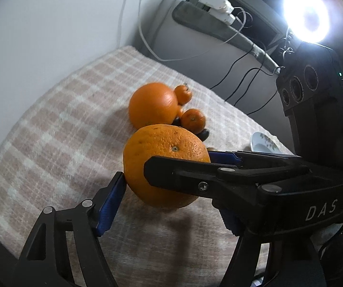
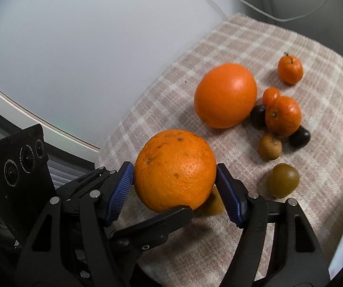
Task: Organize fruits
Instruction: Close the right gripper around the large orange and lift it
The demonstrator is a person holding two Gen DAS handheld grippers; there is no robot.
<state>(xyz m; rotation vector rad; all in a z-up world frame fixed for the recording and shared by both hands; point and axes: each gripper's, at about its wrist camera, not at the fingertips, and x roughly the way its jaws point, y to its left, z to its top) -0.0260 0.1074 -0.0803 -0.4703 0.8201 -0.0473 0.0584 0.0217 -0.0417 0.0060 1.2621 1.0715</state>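
Right hand-held gripper (image 2: pixel 175 174): both ribbed blue pads press on opposite sides of a large, rough-skinned, speckled orange (image 2: pixel 173 162), which it grips over the near part of the pink-and-white checked cloth (image 2: pixel 171 91) covering the bench. Left hand-held gripper (image 1: pixel 169 179): closed on the same orange crosswise to the right one; its left pad touches the peel, while its other pad is largely hidden behind the right hand-held gripper. Just beyond the held orange, partly hidden by it, lies a brownish kiwi-like fruit (image 2: pixel 213 203). Two more brown-green oval fruits (image 2: pixel 283 180) (image 2: pixel 269 147) lie to the right. Farther off sits a large, smooth, glossy orange (image 2: pixel 225 95); to its right cluster a small mandarin (image 2: pixel 282 116), a tiny orange fruit (image 2: pixel 270 95) and two dark round fruits (image 2: pixel 258 116) (image 2: pixel 299 136). A second small mandarin (image 2: pixel 290 69) lies apart, at the far right. A white bowl (image 1: pixel 263 142) stands at the cloth's right edge.
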